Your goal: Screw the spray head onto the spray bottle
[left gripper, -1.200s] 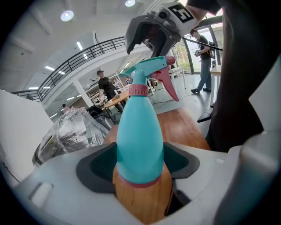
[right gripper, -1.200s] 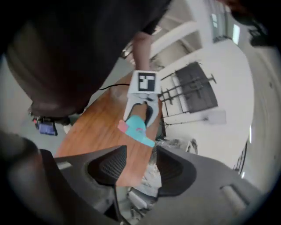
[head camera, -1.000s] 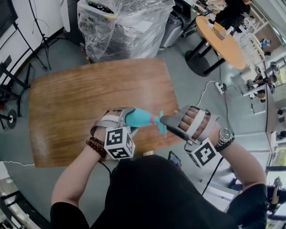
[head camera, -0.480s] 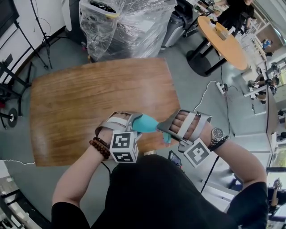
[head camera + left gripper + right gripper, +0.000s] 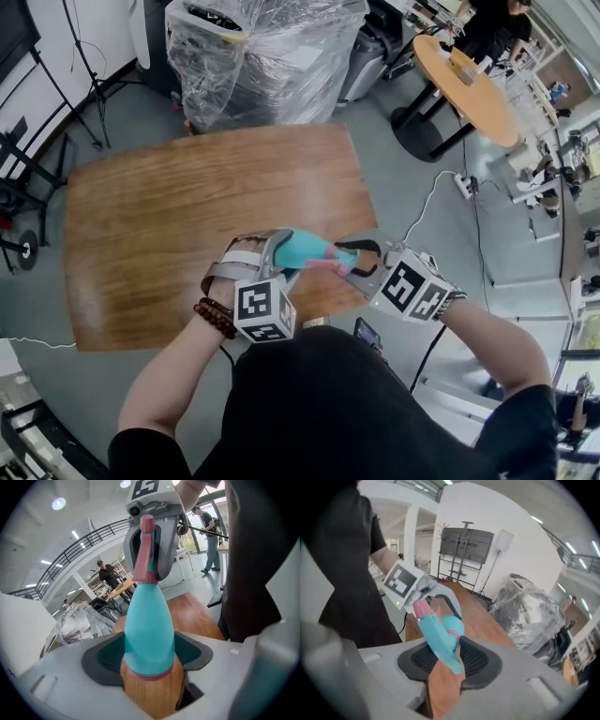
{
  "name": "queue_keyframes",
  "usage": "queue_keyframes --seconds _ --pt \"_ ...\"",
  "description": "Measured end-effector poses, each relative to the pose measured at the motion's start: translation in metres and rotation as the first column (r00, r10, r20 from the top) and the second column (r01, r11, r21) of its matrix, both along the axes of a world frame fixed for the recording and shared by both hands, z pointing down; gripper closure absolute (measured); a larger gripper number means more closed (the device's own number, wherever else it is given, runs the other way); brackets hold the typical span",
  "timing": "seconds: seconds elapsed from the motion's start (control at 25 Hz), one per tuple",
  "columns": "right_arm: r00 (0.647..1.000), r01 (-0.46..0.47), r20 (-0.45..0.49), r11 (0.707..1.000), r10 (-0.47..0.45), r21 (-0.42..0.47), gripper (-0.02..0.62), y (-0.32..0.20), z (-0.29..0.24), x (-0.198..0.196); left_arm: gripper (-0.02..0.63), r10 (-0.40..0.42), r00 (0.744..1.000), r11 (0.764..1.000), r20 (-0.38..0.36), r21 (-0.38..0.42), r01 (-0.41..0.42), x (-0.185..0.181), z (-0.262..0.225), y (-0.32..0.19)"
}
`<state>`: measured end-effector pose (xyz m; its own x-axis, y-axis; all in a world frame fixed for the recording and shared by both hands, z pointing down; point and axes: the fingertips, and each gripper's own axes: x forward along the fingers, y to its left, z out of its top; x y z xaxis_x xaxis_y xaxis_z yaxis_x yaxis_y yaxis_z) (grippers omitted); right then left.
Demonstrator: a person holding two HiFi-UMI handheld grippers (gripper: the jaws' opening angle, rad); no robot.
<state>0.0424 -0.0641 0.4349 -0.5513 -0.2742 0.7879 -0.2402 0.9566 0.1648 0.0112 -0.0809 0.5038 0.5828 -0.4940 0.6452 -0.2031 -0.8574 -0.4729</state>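
The left gripper point(image 5: 279, 251) is being held out from the lower left on a bare forearm, a bead bracelet point(image 5: 214, 317) at the wrist, and is being pointed rightward and slightly down. Its jaws are being kept fairly wide, clamped on the body of the teal spray bottle point(image 5: 146, 630), whose neck is being aimed away from it toward the other tool. The right gripper point(image 5: 354, 255) is being brought in from the lower right, opposite the left one, with its marker cube point(image 5: 412, 287) turned up toward the head camera. Its jaws have just been closing and are now being pressed, at a narrower gap, on the teal and pink spray head point(image 5: 436, 632) at the bottle's neck. Bottle and head are being held in the air over the near edge of the wooden table point(image 5: 169, 216).

The right hand is being hidden under the cube. The bottle's base is being covered by the left jaws, and how far the head is seated on the neck cannot be made out.
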Motion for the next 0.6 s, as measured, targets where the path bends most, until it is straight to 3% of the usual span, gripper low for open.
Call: queue_keyframes --seconds 0.16,0.4,0.6 --pt "0.989 -0.128 0.062 0.987 0.134 -0.099 0.477 -0.008 -0.007 -0.003 0.249 -0.049 0.998 0.999 -0.024 -0.003 0.049 -0.001 0.000 -0.003" --pt "0.994 -0.097 0.049 0.993 0.100 -0.063 0.476 -0.011 -0.007 -0.004 0.249 -0.084 0.994 0.996 -0.068 -0.035 0.082 0.002 0.003 -0.004" --pt "0.998 -0.052 0.049 0.998 0.051 0.028 0.420 -0.021 -0.011 -0.010 0.249 -0.164 0.969 0.984 -0.185 -0.105 0.146 -0.001 0.006 -0.010"
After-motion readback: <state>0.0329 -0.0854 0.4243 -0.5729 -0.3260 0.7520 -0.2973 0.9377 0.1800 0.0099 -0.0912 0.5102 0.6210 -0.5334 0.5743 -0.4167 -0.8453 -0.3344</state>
